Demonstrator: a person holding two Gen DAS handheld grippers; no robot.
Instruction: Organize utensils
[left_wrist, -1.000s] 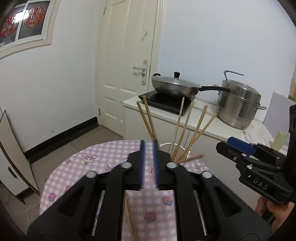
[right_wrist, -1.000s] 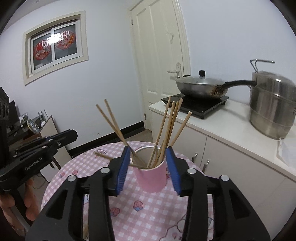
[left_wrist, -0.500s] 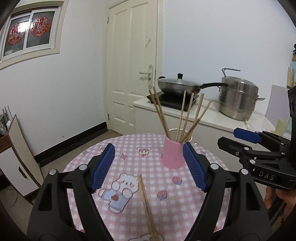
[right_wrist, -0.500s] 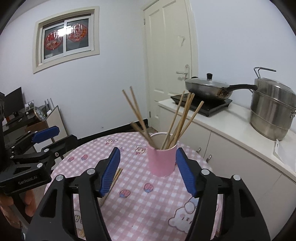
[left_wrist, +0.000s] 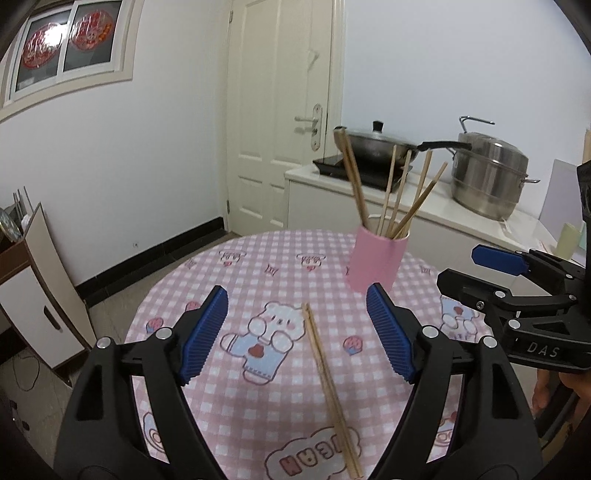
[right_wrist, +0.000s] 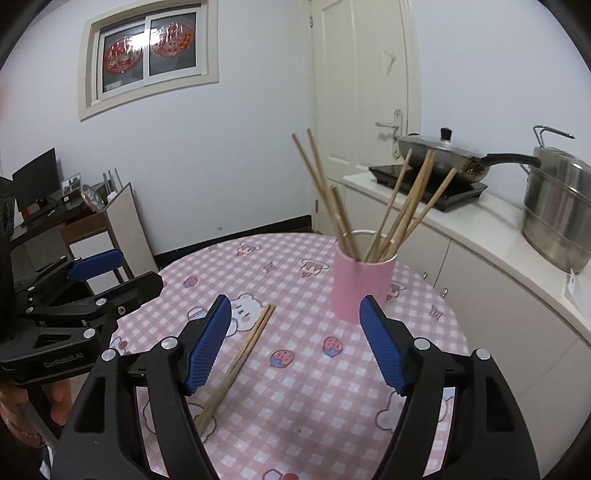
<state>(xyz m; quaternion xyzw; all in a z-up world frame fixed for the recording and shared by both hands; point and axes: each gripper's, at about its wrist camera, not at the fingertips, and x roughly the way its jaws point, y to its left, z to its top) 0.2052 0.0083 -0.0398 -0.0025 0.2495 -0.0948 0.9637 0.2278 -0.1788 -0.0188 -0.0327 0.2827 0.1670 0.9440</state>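
A pink cup (left_wrist: 376, 262) (right_wrist: 360, 284) stands upright on the round table (left_wrist: 221, 273), holding several wooden chopsticks (left_wrist: 391, 195) (right_wrist: 388, 206) that fan outward. One loose pair of chopsticks (left_wrist: 328, 380) (right_wrist: 240, 358) lies flat on the cloth, nearer than the cup. My left gripper (left_wrist: 296, 291) (right_wrist: 138, 269) is open above this pair, with nothing between its pads. My right gripper (right_wrist: 295, 300) (left_wrist: 460, 267) is short of the cup; its jaws are opening and empty, the cup just past its right fingertip.
Pink checked cloth covers the table. Behind it a white counter (right_wrist: 480, 221) carries a hob with a lidded pan (left_wrist: 373, 146) and a steel steamer pot (left_wrist: 487, 181). A closed door (left_wrist: 280, 110) is at the back; low cabinet (left_wrist: 33, 295) at left.
Both grippers pulled back from the cup and opened wide. The left was nearly shut at the chopsticks over the cup; the right had the cup between its jaws. The cup stands free.
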